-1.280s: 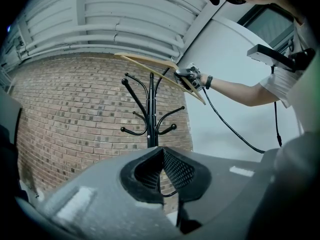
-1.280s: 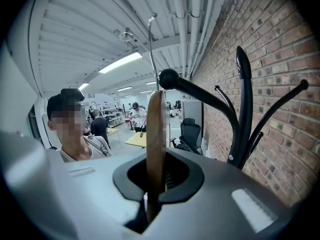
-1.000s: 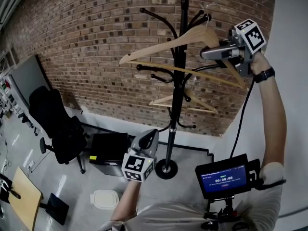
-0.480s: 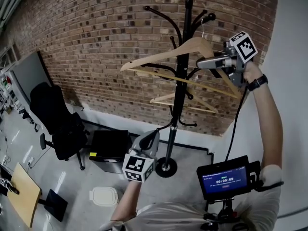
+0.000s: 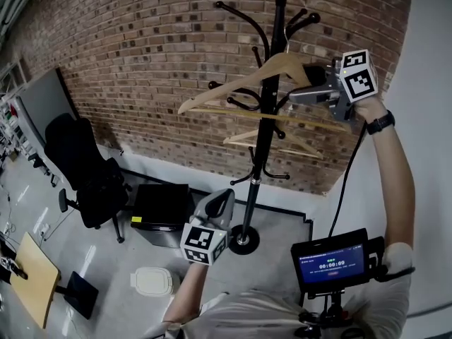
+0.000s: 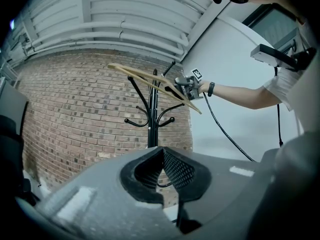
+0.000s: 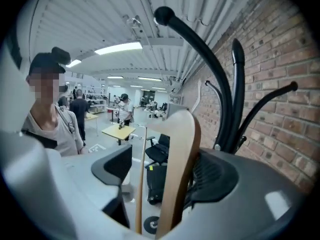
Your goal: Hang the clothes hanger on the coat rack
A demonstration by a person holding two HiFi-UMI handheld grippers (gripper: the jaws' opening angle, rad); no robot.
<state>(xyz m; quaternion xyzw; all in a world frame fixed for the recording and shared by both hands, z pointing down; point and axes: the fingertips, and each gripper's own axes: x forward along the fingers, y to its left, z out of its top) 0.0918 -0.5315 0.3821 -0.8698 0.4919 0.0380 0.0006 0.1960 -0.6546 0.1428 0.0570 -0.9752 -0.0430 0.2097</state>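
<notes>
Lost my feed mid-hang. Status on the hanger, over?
Right hand-held gripper opening, wooden hanger between jaws. Hanger at coat rack top arms; hook seating unclear. Left hand-held gripper shut, empty. Nothing blocking.

Our right claw (image 5: 305, 89), arm raised high, is opening around the hanger (image 5: 240, 83); our left claw (image 5: 220, 202) hangs low, jaws together.

the clothes hanger (image 5: 282, 63), at about 1 o'clock in the head view, is pale honey-coloured wood. the coat rack (image 5: 244, 239) is glossy black from top knob to round foot. the wall (image 5: 141, 62) behind is red-brown brick with lighter mortar lines in a staggered pattern. a second hanger (image 5: 300, 147) is the same light wood. at 9 o'clock the office chair (image 5: 85, 175) is black, as is the cabinet (image 5: 161, 210). at 8 o'clock the tabletop (image 5: 32, 281) is light wood. at 5 o'clock the screen (image 5: 330, 263) shows blue.
</notes>
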